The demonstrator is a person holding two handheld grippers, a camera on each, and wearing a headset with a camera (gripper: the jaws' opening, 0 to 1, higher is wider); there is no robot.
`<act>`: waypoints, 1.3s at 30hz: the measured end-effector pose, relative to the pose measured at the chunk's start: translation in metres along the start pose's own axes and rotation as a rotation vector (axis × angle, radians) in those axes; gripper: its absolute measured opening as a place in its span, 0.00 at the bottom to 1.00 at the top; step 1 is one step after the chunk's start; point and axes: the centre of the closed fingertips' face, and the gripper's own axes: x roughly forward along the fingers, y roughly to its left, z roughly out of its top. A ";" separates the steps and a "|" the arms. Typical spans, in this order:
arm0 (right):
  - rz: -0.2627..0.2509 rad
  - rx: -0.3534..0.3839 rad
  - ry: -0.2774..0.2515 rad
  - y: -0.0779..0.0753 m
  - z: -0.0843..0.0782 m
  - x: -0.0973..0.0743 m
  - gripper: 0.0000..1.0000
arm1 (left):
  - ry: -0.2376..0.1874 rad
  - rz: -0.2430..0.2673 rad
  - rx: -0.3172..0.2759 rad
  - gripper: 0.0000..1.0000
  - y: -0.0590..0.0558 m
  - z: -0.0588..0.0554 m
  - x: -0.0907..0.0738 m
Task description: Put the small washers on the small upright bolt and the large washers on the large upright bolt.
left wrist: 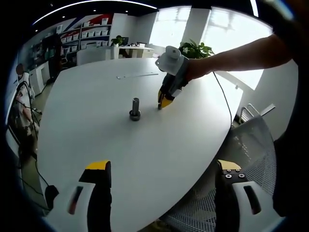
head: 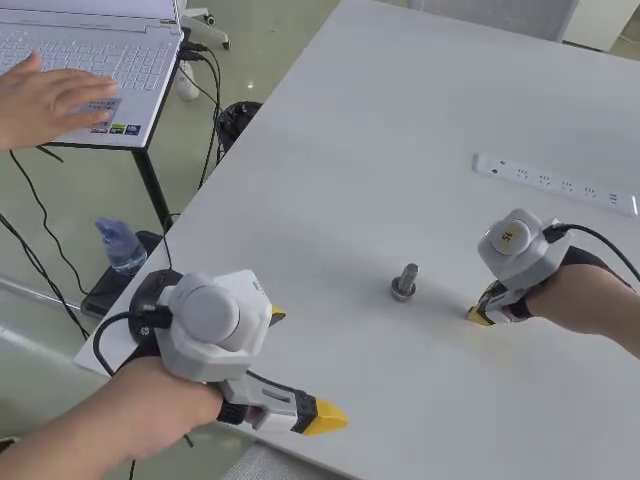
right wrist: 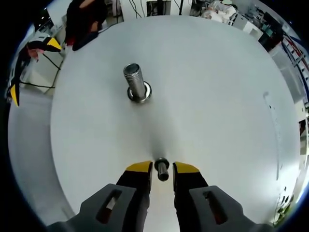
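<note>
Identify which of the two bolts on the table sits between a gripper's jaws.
The small bolt, between the right gripper's yellow tips; the large bolt stands farther off, clear of the jaws.

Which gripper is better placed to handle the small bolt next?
Right. The right gripper has its jaws close on either side of the small bolt. The left gripper hangs open at the table edge, away from it.

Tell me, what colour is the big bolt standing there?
Silvery metallic grey; the large upright bolt shows best in the right gripper view.
</note>
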 end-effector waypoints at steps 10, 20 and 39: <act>-0.006 0.006 -0.028 0.001 -0.001 -0.013 0.20 | -0.010 -0.003 0.006 0.89 -0.001 0.004 0.002; -0.023 0.012 -0.078 -0.002 0.005 -0.031 0.24 | -0.009 -0.008 0.017 0.89 -0.006 0.006 0.001; -0.060 0.128 -0.268 -0.001 0.009 -0.076 0.29 | -0.018 -0.008 0.045 0.90 -0.012 0.017 0.000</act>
